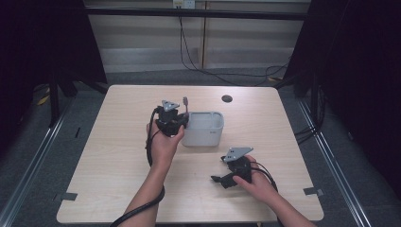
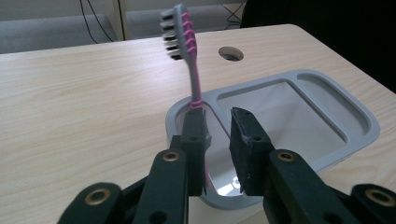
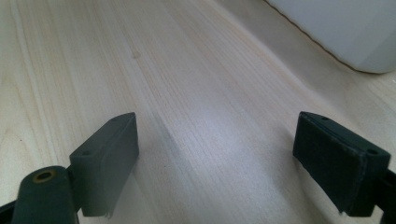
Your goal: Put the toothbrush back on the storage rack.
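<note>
Over the pale wooden table (image 1: 118,142), the left gripper (image 2: 217,140) stands slightly parted, a pink-and-grey toothbrush (image 2: 189,60) upright against one pad, at the grey organiser tray's (image 2: 355,116) narrow end compartment. The right gripper (image 3: 215,158) rests spread wide nearby, empty; a round cable hole (image 1: 227,98) lies beyond.

High view: above, looking down on the whole surface (image 1: 118,142).
Gripper views: close, low along the fingers.
Shared: bin (image 1: 208,127).

Black grippers (image 1: 171,124), trailing black cables
</note>
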Available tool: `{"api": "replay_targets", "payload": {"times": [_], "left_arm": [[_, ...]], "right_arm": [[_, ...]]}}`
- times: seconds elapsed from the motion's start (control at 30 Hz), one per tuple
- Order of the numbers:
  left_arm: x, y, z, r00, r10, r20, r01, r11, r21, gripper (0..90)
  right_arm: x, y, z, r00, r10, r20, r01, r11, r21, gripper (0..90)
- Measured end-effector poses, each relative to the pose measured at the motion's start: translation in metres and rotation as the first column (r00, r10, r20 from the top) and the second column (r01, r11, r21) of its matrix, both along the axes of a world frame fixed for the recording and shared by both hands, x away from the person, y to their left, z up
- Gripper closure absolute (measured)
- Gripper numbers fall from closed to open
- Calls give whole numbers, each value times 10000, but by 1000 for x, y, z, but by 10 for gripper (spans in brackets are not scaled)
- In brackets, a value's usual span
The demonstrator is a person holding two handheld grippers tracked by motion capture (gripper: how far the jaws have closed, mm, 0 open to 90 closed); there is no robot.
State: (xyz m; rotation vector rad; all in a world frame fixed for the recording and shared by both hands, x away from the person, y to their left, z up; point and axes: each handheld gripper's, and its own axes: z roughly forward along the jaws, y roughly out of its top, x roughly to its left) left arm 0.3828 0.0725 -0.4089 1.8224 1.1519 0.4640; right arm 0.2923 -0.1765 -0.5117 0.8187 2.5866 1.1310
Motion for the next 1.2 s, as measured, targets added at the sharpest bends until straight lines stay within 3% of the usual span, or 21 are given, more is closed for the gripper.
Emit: {"api": "replay_targets", "payload": {"times": [0.27,0.47,0.8,0.97,1.1,1.2], "left_arm": [[0,5,4,9998,90,162,-89,9999,-66,669],[0,12,6,9999,0,126,2,9998,-190,563],[-1,21,7,9999,-127,88,129,9994,-309,462],[-2,28,9,9995,-264,176,270,9991,-335,426],[-3,34,10,9992,-364,-186,356,9986,-400,409],[-4,38,10,9988,-474,-91,470,9983,-352,413]], "right_arm": [[0,0,0,10000,-1,0,1,10000,2,136],[0,0,0,10000,-1,-3,1,10000,3,136],[0,0,0,10000,-2,-16,2,10000,6,136],[0,0,0,10000,0,-15,0,10000,6,137],[0,0,0,10000,-2,-14,2,10000,4,136],[0,0,0,10000,0,-12,0,10000,4,136]]}}
